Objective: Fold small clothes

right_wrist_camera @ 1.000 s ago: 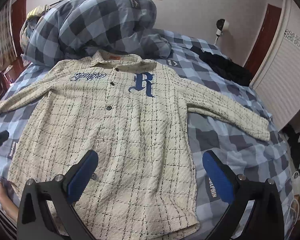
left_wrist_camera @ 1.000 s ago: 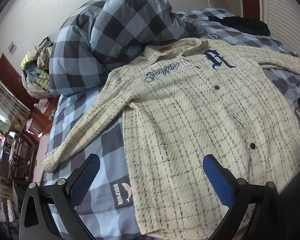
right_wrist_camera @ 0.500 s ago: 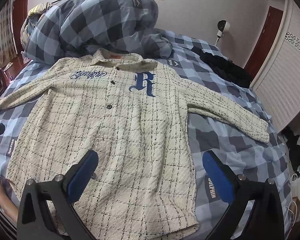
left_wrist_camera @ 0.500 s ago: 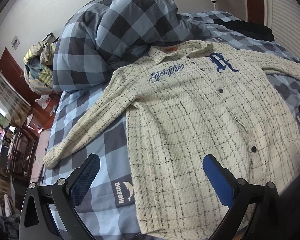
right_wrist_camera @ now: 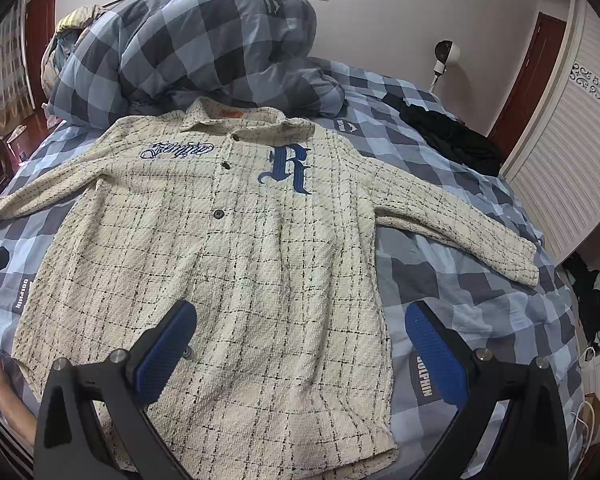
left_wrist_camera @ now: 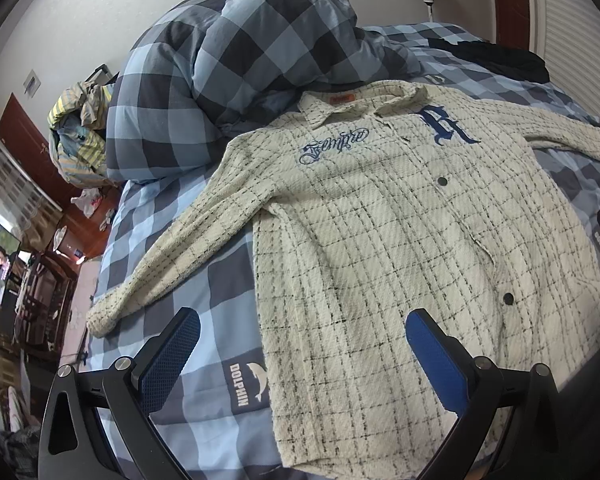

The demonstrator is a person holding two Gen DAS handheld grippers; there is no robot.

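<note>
cream tweed shirt lies flat, front up, on the checked bed, sleeves out. left gripper and right gripper hover over its hem, jaws spread, empty. thick weave could bunch or slip if only one layer is pinched.

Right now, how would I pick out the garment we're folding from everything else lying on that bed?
Find the bed with the blue-and-grey checked sheet and the rolled checked duvet at its head. Spread flat just below that duvet lies the shirt, sleeves out. Unlike the black clothes near the far corner, it is cream with thin dark checks and a big blue letter R.
</note>
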